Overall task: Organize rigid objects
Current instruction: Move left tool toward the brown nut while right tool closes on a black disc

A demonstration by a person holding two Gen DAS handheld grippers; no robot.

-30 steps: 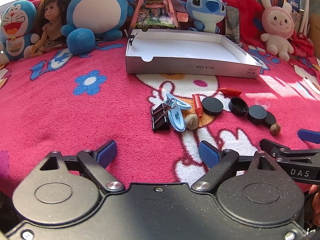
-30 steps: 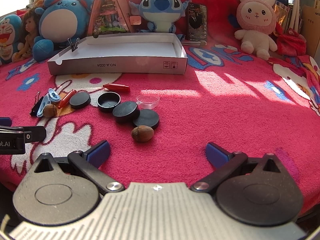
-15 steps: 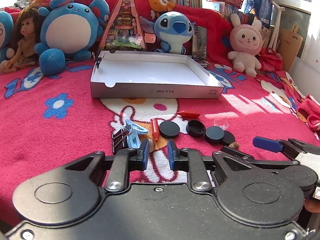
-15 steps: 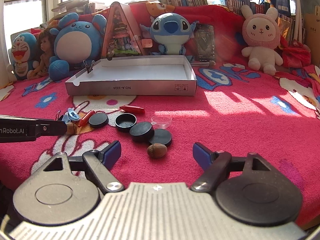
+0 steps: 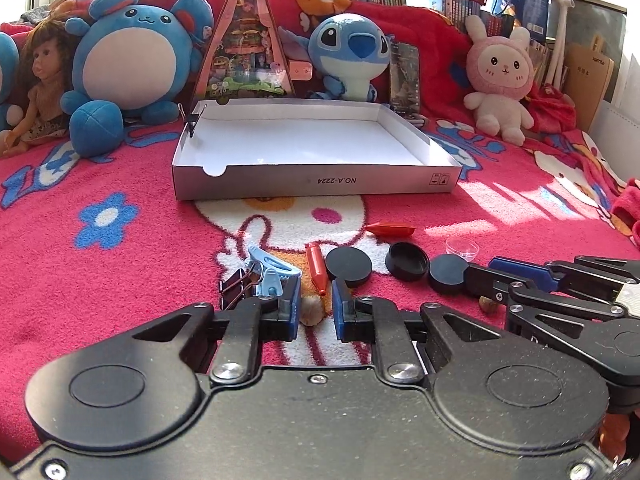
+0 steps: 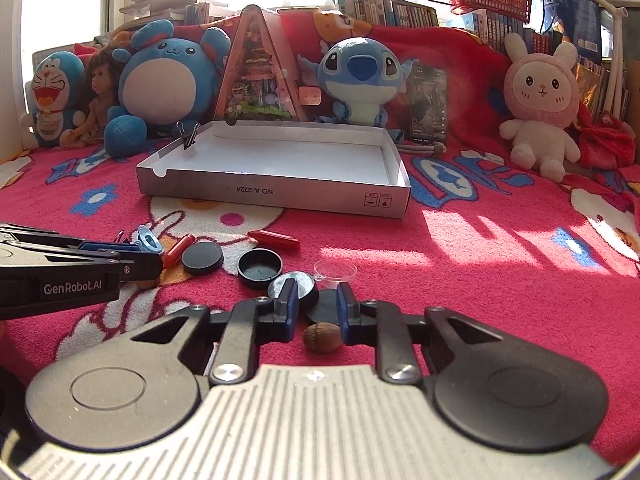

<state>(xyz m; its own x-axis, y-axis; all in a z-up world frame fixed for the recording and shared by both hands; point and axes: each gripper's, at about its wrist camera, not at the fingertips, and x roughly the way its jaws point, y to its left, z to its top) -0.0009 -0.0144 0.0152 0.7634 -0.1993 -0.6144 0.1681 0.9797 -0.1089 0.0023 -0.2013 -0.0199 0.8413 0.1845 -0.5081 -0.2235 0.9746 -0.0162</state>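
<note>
A white cardboard box [image 5: 316,176] [image 6: 276,196] lies open on the red blanket. In front of it lie black round lids [image 5: 347,265] [image 6: 259,268], red caps [image 5: 390,228] [image 6: 274,239], a blue clip [image 5: 269,276], a black binder clip [image 5: 234,290], a clear dish [image 6: 335,270] and two nuts. My left gripper [image 5: 314,306] is narrowly open with a pale nut [image 5: 312,312] between its fingertips. My right gripper [image 6: 316,306] is narrowly open, with a brown nut [image 6: 321,337] just below the gap. Neither grips anything that I can see.
Plush toys [image 5: 136,64] [image 6: 540,108], a doll [image 5: 38,80] and a triangular toy house [image 5: 248,52] line the back behind the box. A binder clip [image 6: 188,134] sits on the box's left rim. Each gripper shows in the other's view [image 5: 560,292] [image 6: 80,272].
Both grippers have narrowed from wide open to a small gap. Both views have risen and pulled back, then the jaws have come around the nuts.
</note>
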